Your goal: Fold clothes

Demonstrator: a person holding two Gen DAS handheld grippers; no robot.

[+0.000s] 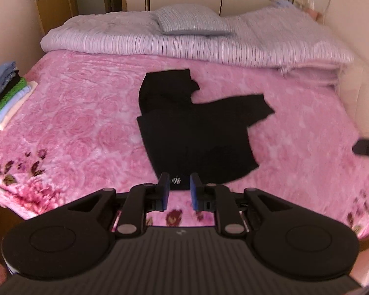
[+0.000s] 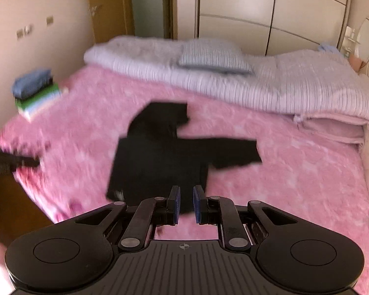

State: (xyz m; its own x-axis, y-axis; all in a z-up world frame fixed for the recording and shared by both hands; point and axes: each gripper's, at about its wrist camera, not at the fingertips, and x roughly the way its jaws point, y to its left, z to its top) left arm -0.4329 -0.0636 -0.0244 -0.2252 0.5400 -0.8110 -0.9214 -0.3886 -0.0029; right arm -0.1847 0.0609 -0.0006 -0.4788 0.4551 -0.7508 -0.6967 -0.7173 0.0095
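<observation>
With one sleeve folded in, the black top [image 1: 184, 132] lies mid-bed while the left gripper [image 1: 179, 191] and right gripper [image 2: 184, 202] hover empty, jaws slightly apart (next, probably, the right sleeve).

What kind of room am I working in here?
Most likely a home bedroom: a bed with a pink floral blanket, a pillow on a rolled quilt, and tall wardrobe doors behind.

No legible text. A small white mark on the black garment [image 1: 196, 132] near its hem is too blurred to read.
</observation>
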